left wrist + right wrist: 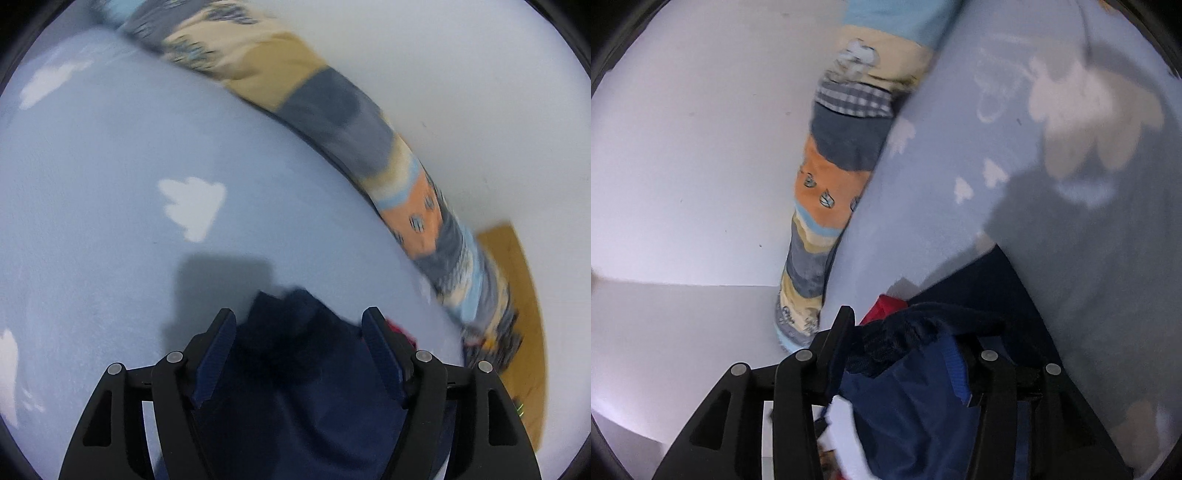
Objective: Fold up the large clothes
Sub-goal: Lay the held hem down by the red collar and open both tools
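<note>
A dark navy garment [295, 369] lies on a light blue sheet with white cloud shapes [110, 184]. In the left wrist view my left gripper [299, 325] is open, its jaws wide apart on either side of a bunched corner of the garment. In the right wrist view the same navy garment [916, 391], with a red part [886, 304] behind it, fills the space between the jaws of my right gripper [905, 332]; the jaws stand wide apart and the right fingertip is hidden by cloth.
A patchwork quilt strip [351, 122] in tan, grey, orange and light blue runs along the sheet's edge against a white wall [461, 92]; it also shows in the right wrist view [827, 192]. A brown floor patch [517, 314] lies at the right.
</note>
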A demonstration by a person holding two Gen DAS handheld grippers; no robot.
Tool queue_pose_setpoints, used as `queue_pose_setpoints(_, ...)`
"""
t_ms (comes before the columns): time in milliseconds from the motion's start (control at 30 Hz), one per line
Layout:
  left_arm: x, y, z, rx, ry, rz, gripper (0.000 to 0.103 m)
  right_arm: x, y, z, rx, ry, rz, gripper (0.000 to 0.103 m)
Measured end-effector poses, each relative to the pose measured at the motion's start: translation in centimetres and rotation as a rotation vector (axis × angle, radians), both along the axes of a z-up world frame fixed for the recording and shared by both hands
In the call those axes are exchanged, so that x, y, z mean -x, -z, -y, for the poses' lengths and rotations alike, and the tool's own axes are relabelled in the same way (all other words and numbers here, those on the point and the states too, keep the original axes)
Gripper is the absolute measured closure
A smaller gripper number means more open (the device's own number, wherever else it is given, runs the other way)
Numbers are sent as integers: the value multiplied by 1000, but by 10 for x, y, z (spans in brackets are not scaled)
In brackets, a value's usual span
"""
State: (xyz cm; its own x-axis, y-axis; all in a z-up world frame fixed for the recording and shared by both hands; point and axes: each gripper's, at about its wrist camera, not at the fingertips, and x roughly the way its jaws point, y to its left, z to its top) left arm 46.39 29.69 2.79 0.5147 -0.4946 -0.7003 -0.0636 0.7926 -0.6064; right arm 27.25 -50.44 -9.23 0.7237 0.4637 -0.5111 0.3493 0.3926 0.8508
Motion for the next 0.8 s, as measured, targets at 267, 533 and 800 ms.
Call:
queue_pose_setpoints(267, 40, 15, 78, -195, 236, 108, 34, 16, 33, 25, -296, 185, 94, 48)
queue_pose_setpoints(533, 22, 52, 78, -284, 234, 35, 34, 31, 42, 50, -428, 213, 160, 43)
queue_pose_setpoints(800, 18, 59, 84, -311, 202, 30, 37, 23, -11, 30, 0, 101, 176, 41)
